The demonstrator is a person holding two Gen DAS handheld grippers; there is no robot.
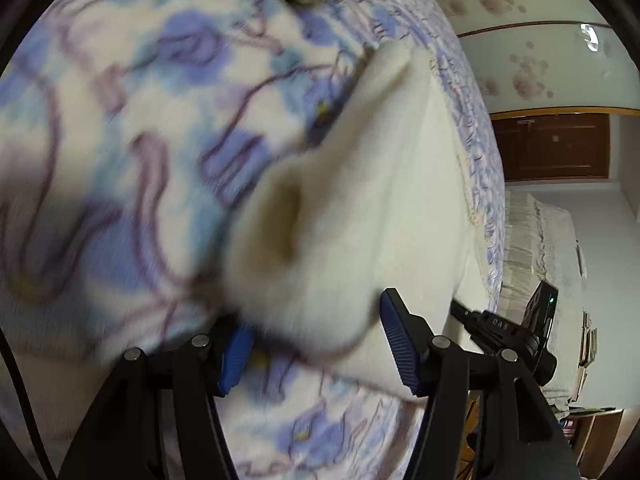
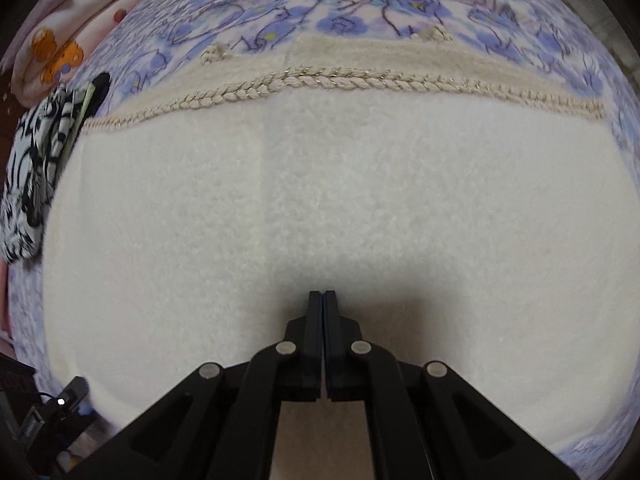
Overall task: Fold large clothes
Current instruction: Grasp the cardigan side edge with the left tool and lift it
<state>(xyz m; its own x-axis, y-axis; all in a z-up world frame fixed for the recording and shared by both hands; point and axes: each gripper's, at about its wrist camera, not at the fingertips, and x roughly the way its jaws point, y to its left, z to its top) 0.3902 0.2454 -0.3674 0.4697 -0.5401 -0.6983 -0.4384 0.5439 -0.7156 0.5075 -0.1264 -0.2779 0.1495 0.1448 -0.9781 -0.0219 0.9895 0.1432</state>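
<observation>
Most of the left wrist view is motion blur: a cream garment (image 1: 360, 208) fold sits between the left gripper (image 1: 320, 344) jaws, parted, pads apparently clear (edges smeared). Right gripper (image 2: 322, 300) jaws clenched, empty, over the garment mid-frame on the floral bed (image 2: 360, 20).

The left wrist camera looks slanting down along its fingers (image 1: 394, 332), very close to a cream garment (image 1: 360, 220) on the flowered bed cover (image 1: 120, 120), with the room wall at right. The right wrist camera faces almost straight down, close above the same garment (image 2: 320, 208) and cover (image 2: 344, 20); both also share a black-and-white cloth (image 2: 32, 168) at the edge.
</observation>
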